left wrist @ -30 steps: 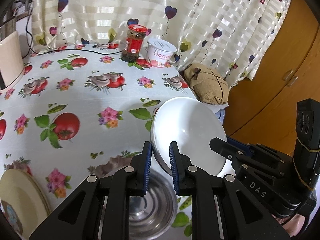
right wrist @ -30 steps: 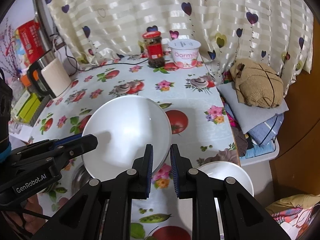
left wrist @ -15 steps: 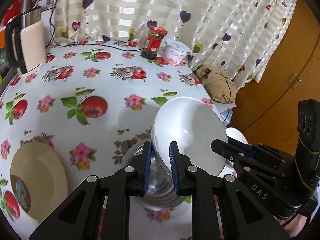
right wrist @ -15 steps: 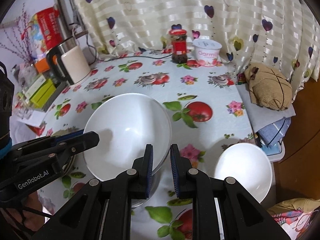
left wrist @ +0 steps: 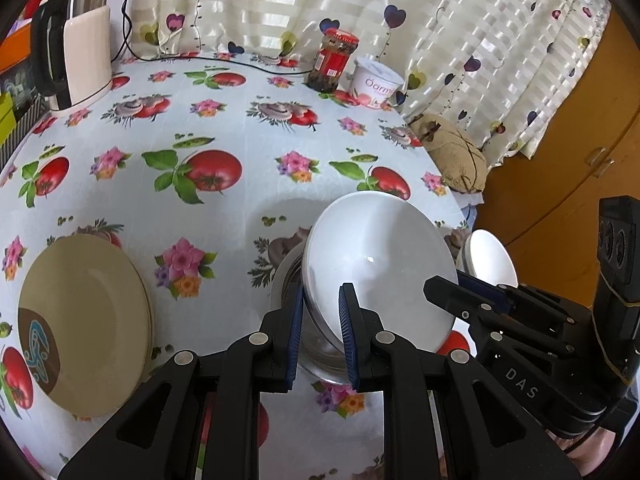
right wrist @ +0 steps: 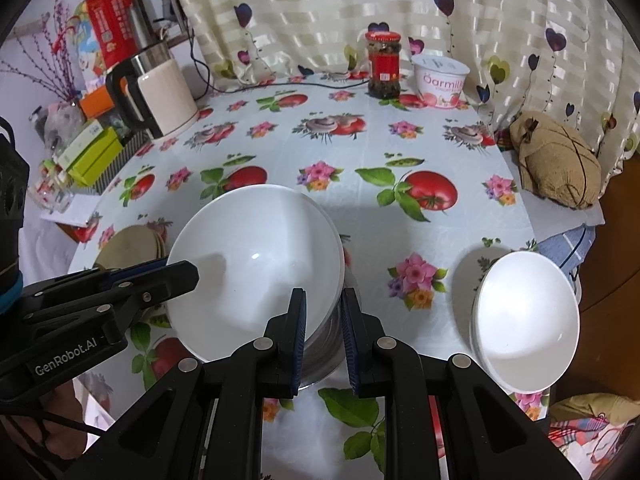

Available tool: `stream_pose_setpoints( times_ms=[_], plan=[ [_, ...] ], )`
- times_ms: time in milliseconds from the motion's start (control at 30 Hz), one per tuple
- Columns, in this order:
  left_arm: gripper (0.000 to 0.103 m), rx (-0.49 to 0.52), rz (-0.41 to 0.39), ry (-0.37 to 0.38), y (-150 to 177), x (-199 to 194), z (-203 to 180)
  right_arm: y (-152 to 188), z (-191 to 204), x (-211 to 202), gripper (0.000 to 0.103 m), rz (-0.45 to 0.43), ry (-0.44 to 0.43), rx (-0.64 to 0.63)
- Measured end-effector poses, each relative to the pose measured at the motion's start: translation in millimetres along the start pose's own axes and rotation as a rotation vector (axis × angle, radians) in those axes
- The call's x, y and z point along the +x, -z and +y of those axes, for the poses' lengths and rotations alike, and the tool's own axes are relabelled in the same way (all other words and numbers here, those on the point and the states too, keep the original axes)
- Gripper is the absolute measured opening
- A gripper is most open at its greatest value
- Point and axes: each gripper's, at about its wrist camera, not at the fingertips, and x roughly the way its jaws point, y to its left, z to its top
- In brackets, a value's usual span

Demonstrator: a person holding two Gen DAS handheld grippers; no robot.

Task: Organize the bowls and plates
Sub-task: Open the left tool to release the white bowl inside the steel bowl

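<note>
Spread under everything, a round table [left wrist: 248, 184] in a cloth printed with tomatoes, mushrooms and flowers, backed by a striped curtain [right wrist: 360, 8] dotted with hearts. At the far left edge, a cream electric kettle [left wrist: 86, 46] with a black handle. On the near left of the cloth, a stack of beige plates [left wrist: 84, 320], lying flat. Held tilted above the table near its front edge, a large white bowl [left wrist: 380, 264], gripped by its rim on two sides: left gripper [left wrist: 319, 336] clamped on the near-left rim, one blue pad inside and one outside; right gripper [right wrist: 323, 334] clenched the same way on the opposite rim. Directly beneath the white bowl, a steel bowl [right wrist: 326, 354] standing on the cloth, mostly hidden; cannot tell whether the two touch. Well apart to the right, by the table's edge, a smaller white bowl [right wrist: 524, 320], seemingly the top of a short stack. Beyond the right rim, a brown tied bundle [right wrist: 556, 160] on folded cloths. At the back by the curtain, a red-lidded jar [right wrist: 383, 66] just beside a white yoghurt tub [right wrist: 440, 80].
</note>
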Motion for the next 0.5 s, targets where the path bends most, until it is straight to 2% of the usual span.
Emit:
stream_pose_setpoints(
  times_ms=[500],
  plan=[
    [0.019, -0.005, 0.059, -0.013, 6.1, 19.5, 5.6, 5.3, -2.7, 16.4, 0.018, 0.051, -0.006, -0.001]
  ],
)
